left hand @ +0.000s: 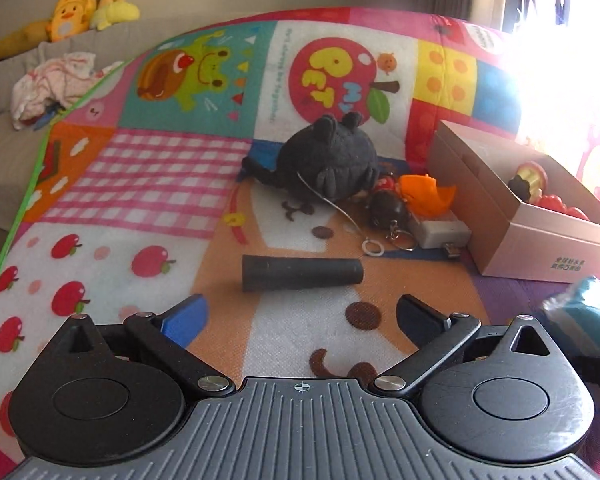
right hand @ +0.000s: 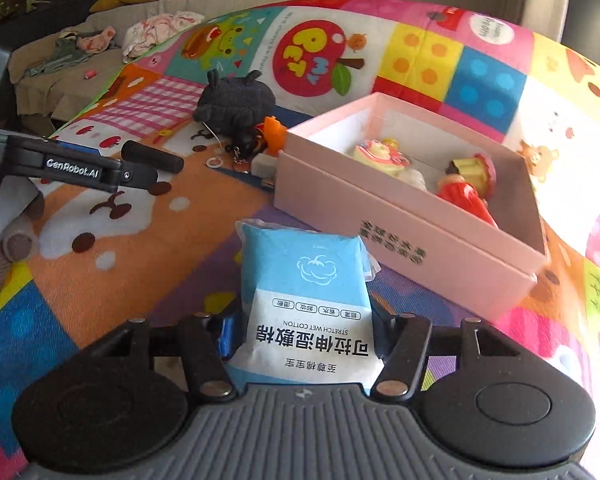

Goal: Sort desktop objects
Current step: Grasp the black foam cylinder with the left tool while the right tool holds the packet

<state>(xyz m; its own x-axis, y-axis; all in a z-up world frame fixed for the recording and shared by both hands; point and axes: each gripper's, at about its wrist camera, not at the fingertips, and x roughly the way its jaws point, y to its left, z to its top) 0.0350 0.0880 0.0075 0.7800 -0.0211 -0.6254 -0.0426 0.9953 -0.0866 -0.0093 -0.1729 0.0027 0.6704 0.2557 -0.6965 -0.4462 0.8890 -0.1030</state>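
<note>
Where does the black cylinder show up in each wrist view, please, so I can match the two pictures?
Left wrist view: the black cylinder lies centre frame on the mat, just ahead of the open left tongs.
Right wrist view: the cylinder lies at left-centre, beyond the other gripper.
Shared landmark: the pink box, to its right in both.

Left gripper (left hand: 300, 320): fingers spread wide, nothing between them, blue pad visible on the left finger (left hand: 186, 322), dark inner face on the right one. It is held low and roughly level over the mat. From the right wrist view it (right hand: 100, 172) enters from the left edge, well apart from the right gripper.

Right gripper (right hand: 304, 340): both fingers closed against the sides of the wet cotton pack (right hand: 306, 304), which stands up between them. 1 blue pad (right hand: 226, 336) shows at the pack's left edge.
</note>
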